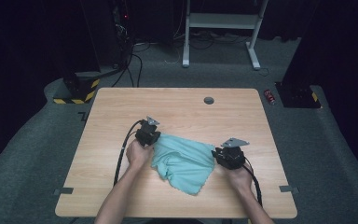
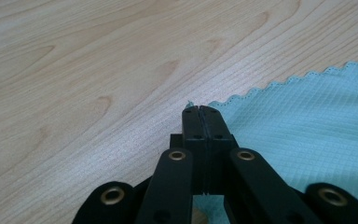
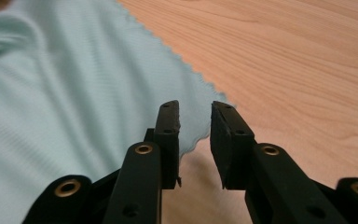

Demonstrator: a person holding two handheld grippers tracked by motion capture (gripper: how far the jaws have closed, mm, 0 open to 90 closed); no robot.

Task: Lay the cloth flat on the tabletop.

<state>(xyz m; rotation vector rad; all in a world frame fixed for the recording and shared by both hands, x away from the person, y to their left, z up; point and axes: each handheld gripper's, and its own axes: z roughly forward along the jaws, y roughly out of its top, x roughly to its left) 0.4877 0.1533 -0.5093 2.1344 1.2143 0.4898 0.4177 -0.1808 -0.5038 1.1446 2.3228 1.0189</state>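
Observation:
A light teal cloth (image 1: 186,161) lies rumpled on the wooden table (image 1: 177,107), between my two grippers. My left gripper (image 1: 151,134) sits at the cloth's far left corner. In the left gripper view its jaws (image 2: 199,112) are pressed together, a sliver of the cloth's scalloped edge (image 2: 279,86) pokes out at their tip, and the cloth (image 2: 307,135) spreads to the right. My right gripper (image 1: 218,155) is at the cloth's right corner. In the right gripper view it (image 3: 196,111) stands open with a clear gap, and the cloth's corner (image 3: 200,88) lies just past and under the tips, untouched by the pads.
A round cable hole (image 1: 209,100) is set in the table near its far edge. Black cables (image 1: 121,154) trail from both grippers toward the person. Bare wood surrounds the cloth. On the floor beyond are a white desk frame (image 1: 223,21) and a small red object (image 1: 270,96).

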